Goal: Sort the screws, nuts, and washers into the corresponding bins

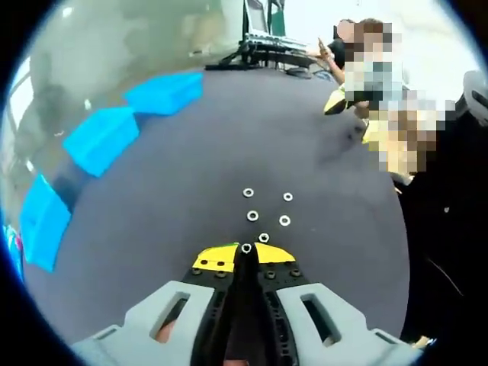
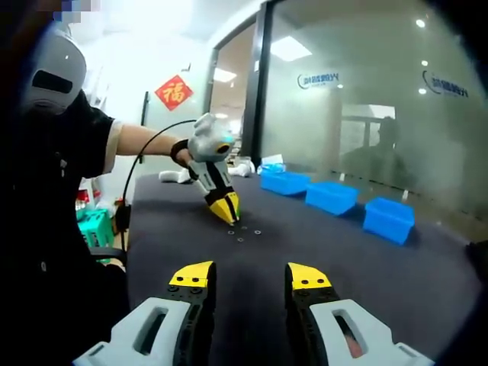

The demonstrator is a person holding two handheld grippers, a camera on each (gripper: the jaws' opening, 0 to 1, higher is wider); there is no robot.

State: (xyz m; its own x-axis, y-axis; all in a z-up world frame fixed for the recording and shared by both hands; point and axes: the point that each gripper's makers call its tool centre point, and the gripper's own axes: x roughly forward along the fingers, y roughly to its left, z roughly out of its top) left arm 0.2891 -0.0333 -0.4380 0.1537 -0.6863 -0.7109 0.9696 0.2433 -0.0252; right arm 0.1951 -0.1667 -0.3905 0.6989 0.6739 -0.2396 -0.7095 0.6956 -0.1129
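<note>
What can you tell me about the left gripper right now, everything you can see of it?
The left gripper has grey plastic bodies with slots, black jaws and yellow tips. Its jaws stand together, tips down at the dark tabletop, pinched on a small silvery ring-shaped piece; nut or washer, I cannot tell. Five more such pieces lie just beyond the tips. In the right gripper view it slants down from the person's hand, a black cable trailing from it.
</note>
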